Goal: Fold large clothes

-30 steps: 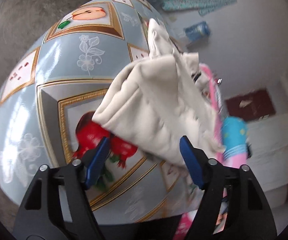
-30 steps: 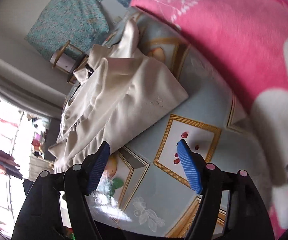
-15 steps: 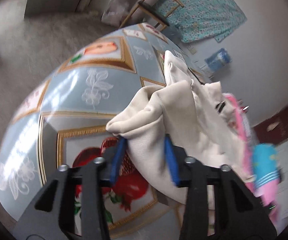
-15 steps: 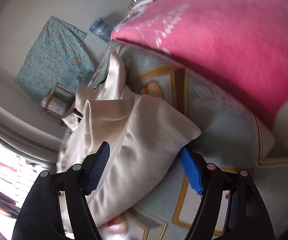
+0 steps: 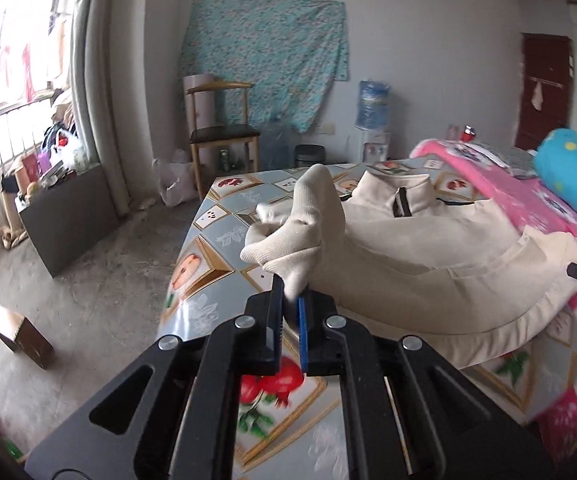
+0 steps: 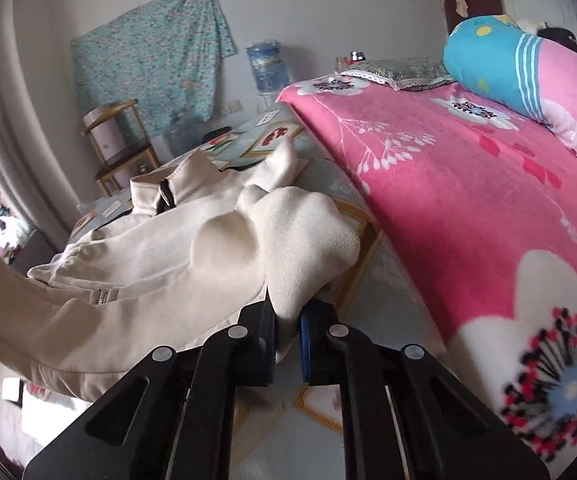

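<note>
A cream zip-up jacket (image 5: pixel 428 248) lies spread over the table's fruit-patterned oilcloth (image 5: pixel 216 216). My left gripper (image 5: pixel 290 300) is closing its jaws on a bunched ribbed edge of the jacket, and the blue pads press on the cloth, which is lifted off the table. In the right wrist view the same jacket (image 6: pixel 148 248) stretches away to the left, collar at the back. My right gripper (image 6: pixel 288 312) is closing its jaws on another bunched corner, cloth pinched between its pads and raised.
A pink flowered blanket (image 6: pixel 468 168) covers the right side of the table, with a blue and pink bolster (image 6: pixel 508 40) on it. Behind the table stand a wooden chair (image 5: pixel 220 132) and a water dispenser (image 5: pixel 372 106). A small box (image 5: pixel 20 336) lies on the floor at left.
Both grippers went from wide open beside the jacket to clamped on its cloth. Both rose and rolled toward level, lifting the gripped edges off the table.
</note>
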The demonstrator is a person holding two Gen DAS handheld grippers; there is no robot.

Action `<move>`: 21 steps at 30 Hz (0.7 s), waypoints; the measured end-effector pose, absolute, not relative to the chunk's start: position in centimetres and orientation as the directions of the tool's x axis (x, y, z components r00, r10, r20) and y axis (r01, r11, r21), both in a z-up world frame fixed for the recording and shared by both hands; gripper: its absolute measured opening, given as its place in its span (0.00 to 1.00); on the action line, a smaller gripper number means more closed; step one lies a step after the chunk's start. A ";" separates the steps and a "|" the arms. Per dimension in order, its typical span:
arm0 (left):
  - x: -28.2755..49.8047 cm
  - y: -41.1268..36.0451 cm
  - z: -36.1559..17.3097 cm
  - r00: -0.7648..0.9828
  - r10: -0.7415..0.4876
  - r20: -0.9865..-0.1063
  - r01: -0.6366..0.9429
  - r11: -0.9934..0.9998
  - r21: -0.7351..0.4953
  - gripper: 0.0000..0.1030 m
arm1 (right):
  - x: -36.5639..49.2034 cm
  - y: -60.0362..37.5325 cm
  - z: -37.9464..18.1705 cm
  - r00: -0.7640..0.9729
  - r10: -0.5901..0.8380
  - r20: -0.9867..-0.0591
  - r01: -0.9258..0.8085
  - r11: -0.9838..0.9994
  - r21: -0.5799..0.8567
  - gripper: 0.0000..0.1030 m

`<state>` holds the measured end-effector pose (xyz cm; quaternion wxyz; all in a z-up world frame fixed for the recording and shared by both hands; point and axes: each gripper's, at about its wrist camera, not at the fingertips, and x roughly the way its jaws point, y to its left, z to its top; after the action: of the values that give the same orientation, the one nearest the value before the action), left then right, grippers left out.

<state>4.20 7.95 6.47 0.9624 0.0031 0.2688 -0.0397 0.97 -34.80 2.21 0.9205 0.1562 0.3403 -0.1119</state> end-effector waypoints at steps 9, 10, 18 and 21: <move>3.0 15.5 -0.9 0.570 -0.200 -0.797 0.001 0.970 -0.243 0.29 | -2.9 -37.9 -3.5 0.547 0.042 -0.836 0.329 0.908 0.260 0.32; 2.6 16.4 -1.0 0.565 -0.192 -0.802 -0.022 0.969 -0.246 0.29 | -3.6 -38.3 -2.4 0.556 0.013 -0.831 0.332 0.913 0.236 0.39; 0.2 17.3 3.5 0.710 -0.128 -0.692 -0.001 0.983 -0.183 0.59 | -5.0 -35.6 3.9 0.693 -0.060 -0.718 0.243 0.957 0.155 0.67; 1.9 13.3 3.3 0.695 -0.180 -0.696 0.076 0.981 -0.177 0.62 | -2.3 -31.2 2.7 0.675 0.038 -0.737 0.105 0.984 0.147 0.70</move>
<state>1.86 13.29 3.34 0.9181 -0.0674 0.3844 -0.0698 -2.32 -31.21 2.69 0.9109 0.0888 0.4026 -0.0186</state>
